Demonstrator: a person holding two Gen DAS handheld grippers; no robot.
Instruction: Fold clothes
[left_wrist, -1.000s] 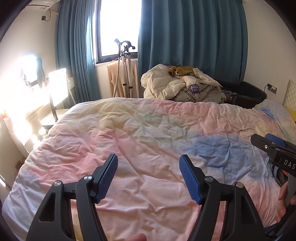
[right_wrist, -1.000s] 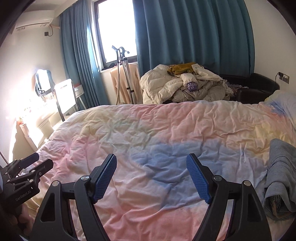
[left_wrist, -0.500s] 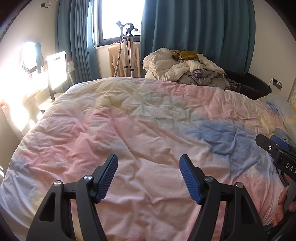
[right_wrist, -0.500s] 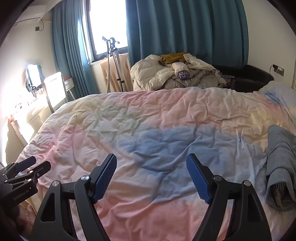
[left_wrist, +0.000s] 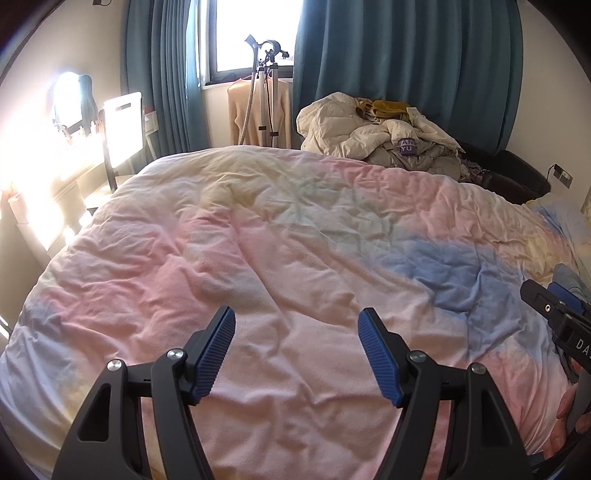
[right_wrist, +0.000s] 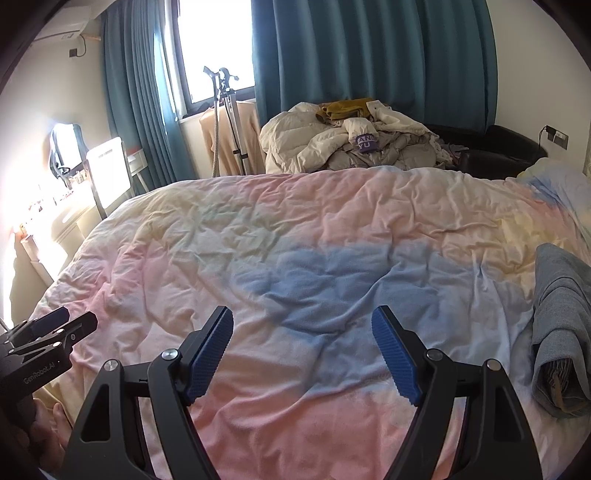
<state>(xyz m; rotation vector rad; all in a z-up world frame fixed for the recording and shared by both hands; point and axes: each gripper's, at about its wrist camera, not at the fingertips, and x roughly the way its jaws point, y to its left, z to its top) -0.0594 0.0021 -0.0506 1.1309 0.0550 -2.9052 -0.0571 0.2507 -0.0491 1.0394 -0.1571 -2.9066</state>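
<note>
A grey garment (right_wrist: 561, 332) lies bunched at the right edge of the bed, with a striped piece tucked in its lower fold. Only a sliver of it shows in the left wrist view (left_wrist: 567, 275). My left gripper (left_wrist: 296, 350) is open and empty above the pink part of the duvet. My right gripper (right_wrist: 302, 349) is open and empty above the blue patch, left of the grey garment. Each gripper shows at the edge of the other's view, the right one (left_wrist: 554, 314) and the left one (right_wrist: 48, 332).
The bed carries a wrinkled pastel duvet (left_wrist: 295, 229). Behind it a pile of cream and grey bedding and clothes (right_wrist: 351, 140) sits on a dark sofa (right_wrist: 498, 147). A stand with a beige garment (left_wrist: 258, 107) is by the window. A chair and desk (left_wrist: 118, 133) stand at the left.
Both grippers stayed open and empty. Both rose a little over the bed, then the views shifted slightly; the grey garment remains at the right.
</note>
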